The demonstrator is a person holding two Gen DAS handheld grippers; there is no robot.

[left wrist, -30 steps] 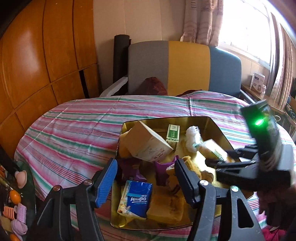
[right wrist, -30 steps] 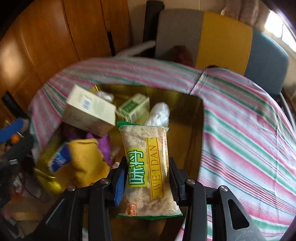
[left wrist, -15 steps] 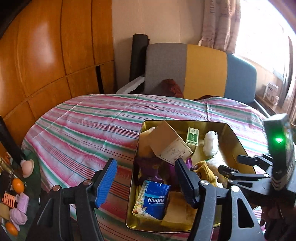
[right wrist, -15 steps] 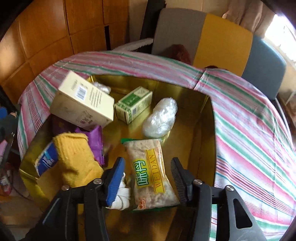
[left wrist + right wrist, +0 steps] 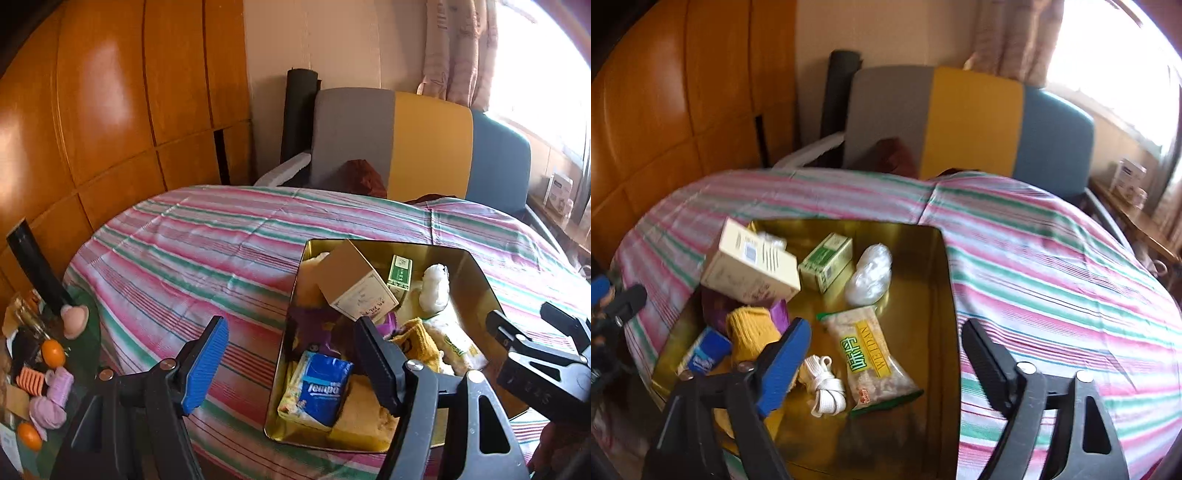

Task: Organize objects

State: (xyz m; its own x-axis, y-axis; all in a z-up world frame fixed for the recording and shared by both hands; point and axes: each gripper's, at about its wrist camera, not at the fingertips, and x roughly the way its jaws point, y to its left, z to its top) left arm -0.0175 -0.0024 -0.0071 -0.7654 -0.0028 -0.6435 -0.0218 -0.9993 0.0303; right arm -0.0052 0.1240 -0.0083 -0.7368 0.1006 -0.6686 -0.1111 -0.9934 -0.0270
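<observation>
A gold tin (image 5: 945,266) sits on a pink, green and white striped cloth (image 5: 1052,266), holding a blue tissue pack (image 5: 325,391) and a yellow sock (image 5: 750,328).

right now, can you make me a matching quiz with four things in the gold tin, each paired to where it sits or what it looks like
Things:
1. snack packet
2. green box
3. tissue pack
4. white cord

Descriptions:
A. blue wrapper, at the tin's near left corner beside the yellow cloth
B. coiled bundle lying just left of the snack packet
C. clear wrapper with a yellow stripe, flat on the tin floor between the open right gripper's fingers
D. toward the far wall, between the cream carton and the white plastic bundle

Pairs: 1-C, 2-D, 3-A, 4-B
</observation>
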